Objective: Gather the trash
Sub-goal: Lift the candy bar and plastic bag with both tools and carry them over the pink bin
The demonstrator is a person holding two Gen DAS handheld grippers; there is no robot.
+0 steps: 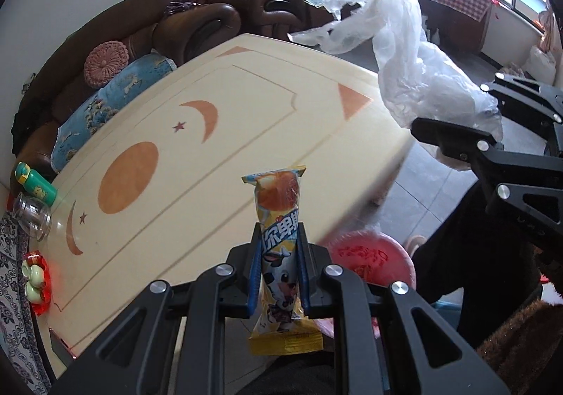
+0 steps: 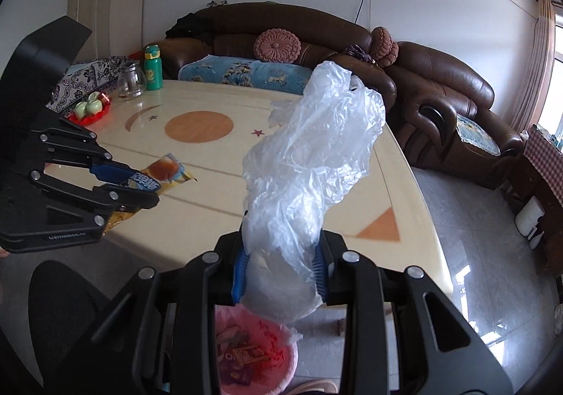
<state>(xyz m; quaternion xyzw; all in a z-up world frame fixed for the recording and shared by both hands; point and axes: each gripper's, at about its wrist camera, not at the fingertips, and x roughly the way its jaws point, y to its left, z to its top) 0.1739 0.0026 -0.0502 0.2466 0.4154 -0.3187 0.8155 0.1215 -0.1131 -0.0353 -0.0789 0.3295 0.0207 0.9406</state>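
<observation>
My left gripper [image 1: 279, 247] is shut on a yellow snack wrapper [image 1: 279, 208] with a cartoon cow, holding it upright above the near edge of the cream table [image 1: 218, 113]. It also shows in the right wrist view [image 2: 165, 171], in the left gripper [image 2: 140, 184]. My right gripper [image 2: 279, 268] is shut on a crumpled clear plastic bag [image 2: 309, 166], which rises above the table edge. The bag [image 1: 415, 61] and right gripper [image 1: 454, 141] show at the right of the left wrist view. A pink-lined trash bin [image 2: 253, 352] with wrappers sits on the floor below both grippers, also in the left wrist view [image 1: 366, 257].
On the table's far side stand a green bottle [image 2: 153, 68], a glass jar [image 2: 131, 82] and a red tray with small cups [image 2: 89, 110]. A brown leather sofa [image 2: 440, 96] with cushions wraps the table's back. Grey tiled floor [image 2: 475, 236] lies to the right.
</observation>
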